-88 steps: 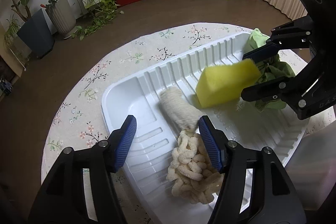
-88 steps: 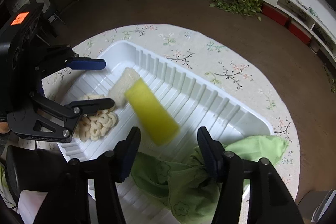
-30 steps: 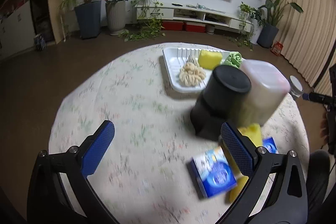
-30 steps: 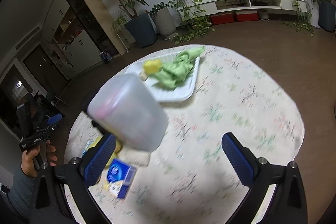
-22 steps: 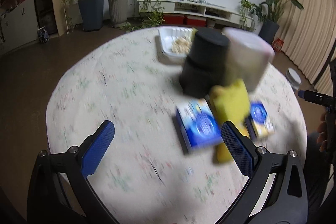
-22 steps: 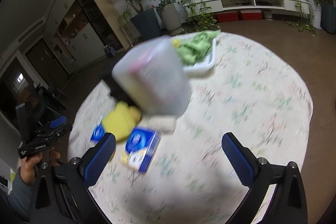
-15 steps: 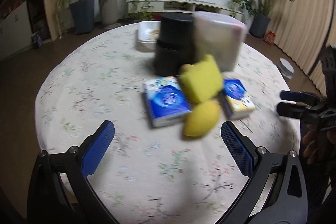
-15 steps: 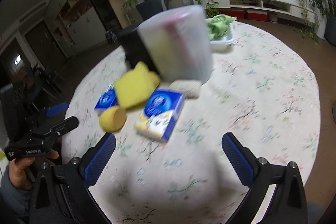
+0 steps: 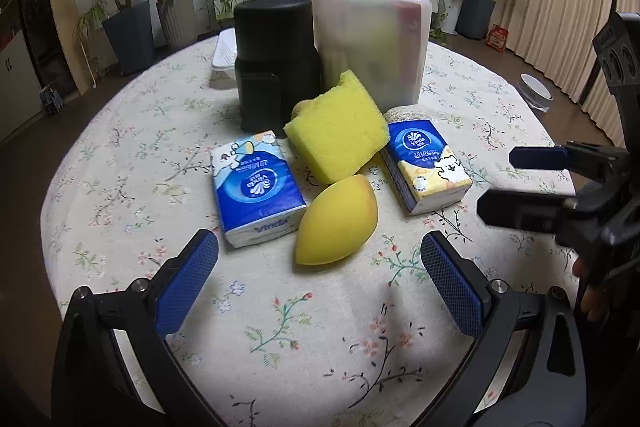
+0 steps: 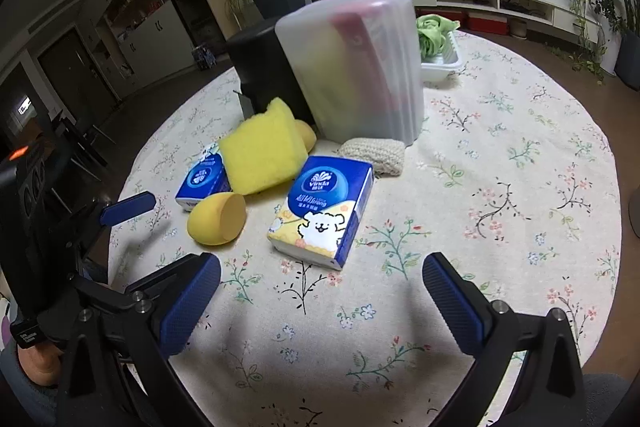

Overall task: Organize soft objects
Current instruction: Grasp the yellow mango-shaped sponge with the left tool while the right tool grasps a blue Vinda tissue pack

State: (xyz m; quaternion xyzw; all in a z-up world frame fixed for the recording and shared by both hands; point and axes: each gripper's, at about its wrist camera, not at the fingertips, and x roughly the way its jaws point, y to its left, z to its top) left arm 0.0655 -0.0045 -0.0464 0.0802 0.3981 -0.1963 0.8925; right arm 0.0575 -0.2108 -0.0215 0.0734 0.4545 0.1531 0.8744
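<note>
A yellow sponge (image 9: 338, 133) (image 10: 262, 151) leans on a yellow egg-shaped puff (image 9: 336, 221) (image 10: 218, 213) between two blue tissue packs (image 9: 256, 187) (image 9: 426, 165); the right pack shows nearest in the right wrist view (image 10: 324, 205). A knitted beige cloth (image 10: 374, 151) lies behind. The white tray (image 10: 442, 63) at the back holds a green cloth (image 10: 432, 31). My left gripper (image 9: 320, 275) (image 10: 128, 209) is open and empty in front of the puff. My right gripper (image 10: 322, 297) (image 9: 520, 183) is open and empty in front of the right pack.
A black container (image 9: 276, 61) and a translucent plastic container (image 9: 370, 43) stand behind the soft things and hide most of the tray. The round table has a floral cloth (image 9: 280, 327). Potted plants and a TV shelf lie beyond.
Both grippers have pulled back from the tray to the near side of the table. The sponge that the right gripper held earlier now lies in the tray.
</note>
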